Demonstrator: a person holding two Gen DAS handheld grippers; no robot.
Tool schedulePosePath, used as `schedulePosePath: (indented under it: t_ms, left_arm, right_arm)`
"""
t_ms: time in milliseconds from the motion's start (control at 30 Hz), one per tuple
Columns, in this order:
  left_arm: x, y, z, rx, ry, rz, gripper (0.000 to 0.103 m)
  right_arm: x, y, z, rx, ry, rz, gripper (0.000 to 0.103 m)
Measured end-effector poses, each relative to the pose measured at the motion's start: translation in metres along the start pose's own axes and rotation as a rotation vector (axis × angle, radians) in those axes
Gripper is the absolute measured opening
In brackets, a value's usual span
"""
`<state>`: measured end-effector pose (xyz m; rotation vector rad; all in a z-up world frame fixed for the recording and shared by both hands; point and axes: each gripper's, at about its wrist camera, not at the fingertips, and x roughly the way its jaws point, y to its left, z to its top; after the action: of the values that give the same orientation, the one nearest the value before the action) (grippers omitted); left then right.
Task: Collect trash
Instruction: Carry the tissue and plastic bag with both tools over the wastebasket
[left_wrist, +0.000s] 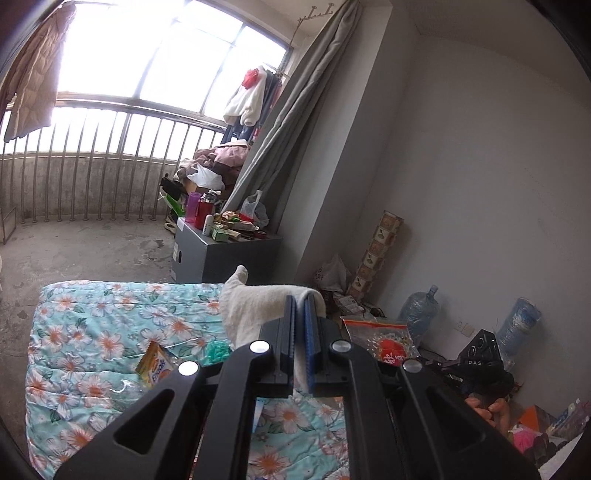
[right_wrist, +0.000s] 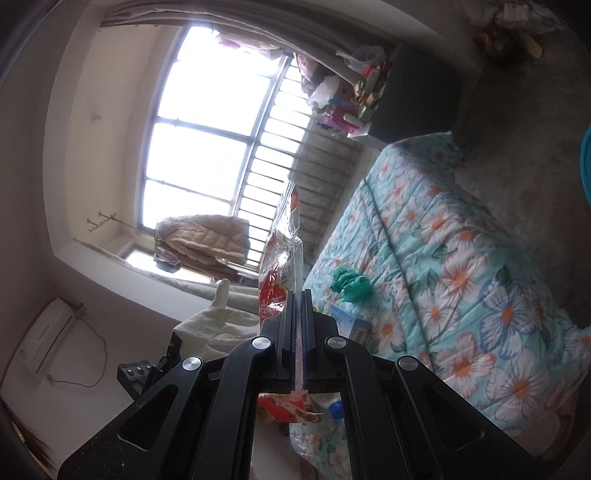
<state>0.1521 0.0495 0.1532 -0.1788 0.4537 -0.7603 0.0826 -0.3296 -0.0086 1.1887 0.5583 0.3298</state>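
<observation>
L gripper (left_wrist: 300, 301): clenched on white cloth (left_wrist: 255, 299), which we see draped over the jaw tips, above floral quilt (left_wrist: 92, 332) | R gripper (right_wrist: 300, 295): clamped on red-clear wrapper (right_wrist: 282, 254), sticking up past tips | still on quilt: yellow snack pack (left_wrist: 155, 363), green crumpled bag (right_wrist: 349, 284), blue box (right_wrist: 351, 326) just beside R gripper.

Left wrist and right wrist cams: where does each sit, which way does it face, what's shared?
Left wrist: on the left tool, facing the balcony window and grey cabinet; shut on a white cloth. The person's fingers show lower right.
Right wrist: on the right tool, view rolled sideways, facing the same window; shut on a red-and-clear wrapper.
Shared: floral quilt, green wad, cloth, wrapper.
</observation>
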Motion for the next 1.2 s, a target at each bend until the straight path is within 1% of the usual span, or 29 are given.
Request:
schedulePosePath:
  t_ms: [400, 633, 1000, 1200]
  left_arm:
    - [0.052, -0.052, -0.01, 0.052, 0.073, -0.084, 0.004]
    - [0.088, -0.081, -0.019, 0.081, 0.132, -0.132, 0.004]
    - [0.16, -0.129, -0.042, 0.113, 0.264, -0.219, 0.004]
    - [0.211, -0.155, -0.062, 0.13, 0.36, -0.271, 0.004]
  right_arm:
    - [-0.044, -0.021, 0.007, 0.036, -0.066, 0.008, 0.001]
    - [-0.067, -0.038, 0.012, 0.063, -0.104, 0.008, 0.001]
    - [-0.105, -0.07, 0.024, 0.117, -0.171, -0.024, 0.001]
    - [-0.125, -0.094, 0.031, 0.15, -0.218, -0.068, 0.001]
